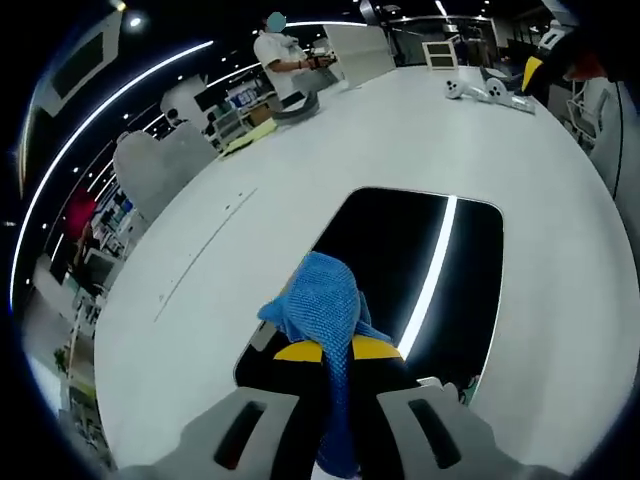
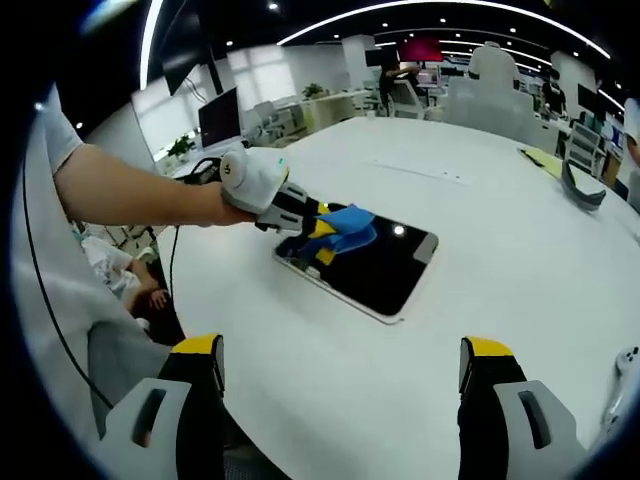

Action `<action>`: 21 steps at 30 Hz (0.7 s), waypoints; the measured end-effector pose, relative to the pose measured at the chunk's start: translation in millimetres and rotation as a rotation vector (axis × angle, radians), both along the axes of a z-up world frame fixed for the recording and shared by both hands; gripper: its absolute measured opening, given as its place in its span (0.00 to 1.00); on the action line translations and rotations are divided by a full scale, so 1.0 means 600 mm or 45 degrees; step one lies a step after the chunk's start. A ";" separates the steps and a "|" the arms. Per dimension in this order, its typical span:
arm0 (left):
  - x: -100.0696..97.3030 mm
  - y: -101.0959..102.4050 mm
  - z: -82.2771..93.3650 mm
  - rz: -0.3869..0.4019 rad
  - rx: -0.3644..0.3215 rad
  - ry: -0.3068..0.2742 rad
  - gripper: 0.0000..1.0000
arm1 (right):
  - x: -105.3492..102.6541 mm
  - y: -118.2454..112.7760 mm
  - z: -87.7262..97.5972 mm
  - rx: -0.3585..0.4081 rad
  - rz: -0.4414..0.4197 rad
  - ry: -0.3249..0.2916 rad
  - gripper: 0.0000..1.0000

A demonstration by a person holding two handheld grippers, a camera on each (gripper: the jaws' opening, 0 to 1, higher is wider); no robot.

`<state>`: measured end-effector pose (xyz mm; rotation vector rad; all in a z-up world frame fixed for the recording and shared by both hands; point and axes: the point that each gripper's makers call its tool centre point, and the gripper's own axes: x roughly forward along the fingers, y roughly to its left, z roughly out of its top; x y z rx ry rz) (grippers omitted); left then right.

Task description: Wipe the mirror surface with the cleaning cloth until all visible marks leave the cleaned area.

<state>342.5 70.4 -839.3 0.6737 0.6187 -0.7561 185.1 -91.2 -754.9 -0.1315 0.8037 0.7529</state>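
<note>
In the left gripper view we see the left gripper (image 1: 335,352) with its yellow-tipped jaws closed on the blue cleaning cloth (image 1: 322,305); the cloth bunches up above the tips and a strip of it hangs down between the jaws toward 6 o'clock. The cloth sits over the near end of the mirror (image 1: 440,270), a dark rounded rectangle lying flat on the white table (image 1: 330,160). A bright light strip reflects along the mirror from 12 toward 6 o'clock. We cannot tell any marks on the glass. A person (image 1: 283,60) stands at the far table edge, at about 11 o'clock.

In the right gripper view the right gripper (image 2: 340,375) hangs over bare table with its jaws wide apart and nothing between them. At 12 o'clock from it lies the mirror (image 2: 385,270), well apart from these jaws. The left gripper (image 2: 318,232) comes in from 9 o'clock, carried by a hand (image 2: 215,205), and presses the cloth (image 2: 348,228) onto the mirror's left end.
</note>
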 end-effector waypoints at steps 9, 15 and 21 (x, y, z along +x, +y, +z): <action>0.024 0.006 0.001 0.027 -0.002 -0.001 0.05 | 0.007 0.003 0.002 0.001 0.009 -0.001 0.98; 0.037 0.010 0.001 0.036 0.005 -0.014 0.05 | 0.010 0.004 0.006 -0.005 0.015 -0.006 0.98; 0.046 0.012 0.001 0.048 0.019 -0.014 0.05 | 0.011 0.001 0.005 -0.014 0.015 -0.002 0.98</action>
